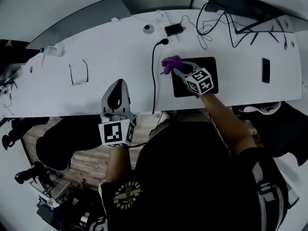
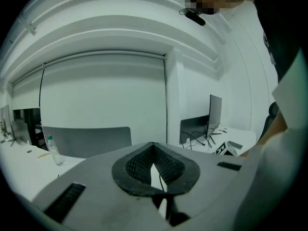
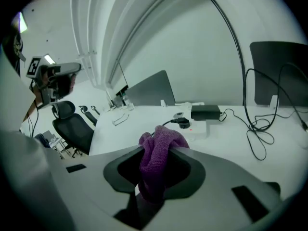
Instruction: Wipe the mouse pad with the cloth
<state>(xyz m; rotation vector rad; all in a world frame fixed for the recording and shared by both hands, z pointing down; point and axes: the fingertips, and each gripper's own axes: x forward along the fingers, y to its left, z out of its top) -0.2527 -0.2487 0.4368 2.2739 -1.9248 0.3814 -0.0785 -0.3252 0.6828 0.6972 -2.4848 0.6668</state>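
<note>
Two grippers are shown in the head view: right gripper (image 1: 176, 70) is held over the mouse pad's (image 1: 210, 65) far left corner, purple cloth (image 1: 171, 63) at its tip; left gripper (image 1: 118, 85) is held at the table's (image 1: 96, 47) near edge. Left gripper view: jaws are pressed together, nothing between. Right gripper view: jaws are clamped on the cloth.

Obscured items, as I log them:
- Mouse pad (image 1: 208, 64): I see only the margins. The middle lies under the right gripper (image 1: 175, 70).
- Cloth (image 1: 170, 63): its lower folds are lost between the jaws, and I cannot tell whether it touches the pad.
- Worktop (image 1: 120, 52): both ends are cut by the head view's rim.
- Dark flat object (image 1: 265, 70): too small for me to identify.
</note>
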